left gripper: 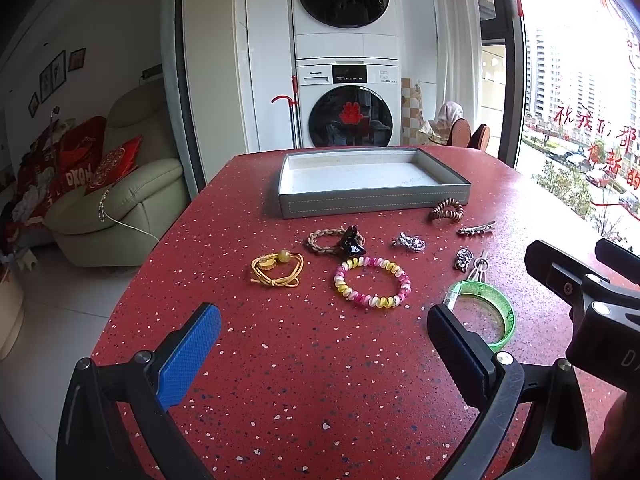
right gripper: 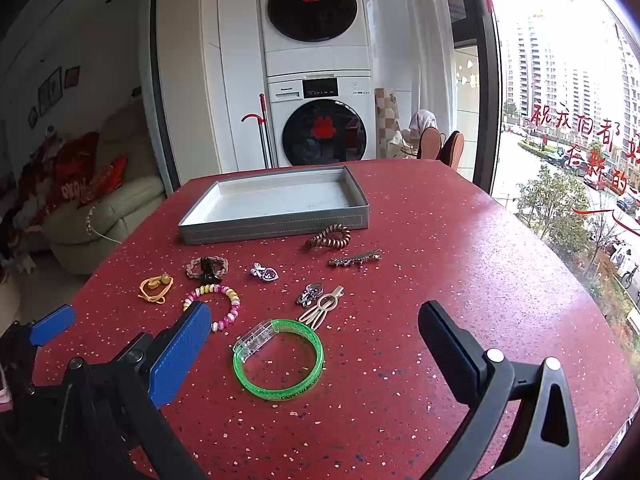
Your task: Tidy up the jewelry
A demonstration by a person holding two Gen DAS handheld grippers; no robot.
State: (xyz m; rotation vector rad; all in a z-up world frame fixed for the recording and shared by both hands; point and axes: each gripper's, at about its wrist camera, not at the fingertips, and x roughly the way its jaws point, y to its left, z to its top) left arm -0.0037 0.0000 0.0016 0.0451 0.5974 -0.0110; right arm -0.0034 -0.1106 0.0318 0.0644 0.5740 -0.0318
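An empty grey tray [left gripper: 372, 200] [right gripper: 276, 226] sits at the far side of the red table. In front of it lie loose pieces: a green bangle [left gripper: 506, 316] [right gripper: 280, 360], a pink-yellow bead bracelet [left gripper: 372, 282] [right gripper: 214, 306], a yellow cord band [left gripper: 276, 268] [right gripper: 156, 288], a braided band with a black clip [left gripper: 336, 240] [right gripper: 206, 268], a brown spiral tie [left gripper: 447, 209] [right gripper: 329, 237], silver brooches [left gripper: 409, 242] [right gripper: 264, 272] and hair clips [left gripper: 476, 229] [right gripper: 354, 259]. My left gripper [left gripper: 324, 344] is open and empty, near the bead bracelet. My right gripper [right gripper: 314, 356] is open, with the bangle between its fingers on the table.
The red speckled table [left gripper: 320, 400] has its right edge near a window [right gripper: 580, 120]. A stacked washer and dryer [left gripper: 346, 80] stand behind the table. A cream sofa [left gripper: 120, 200] is at the left. The right gripper also shows in the left wrist view [left gripper: 592, 288].
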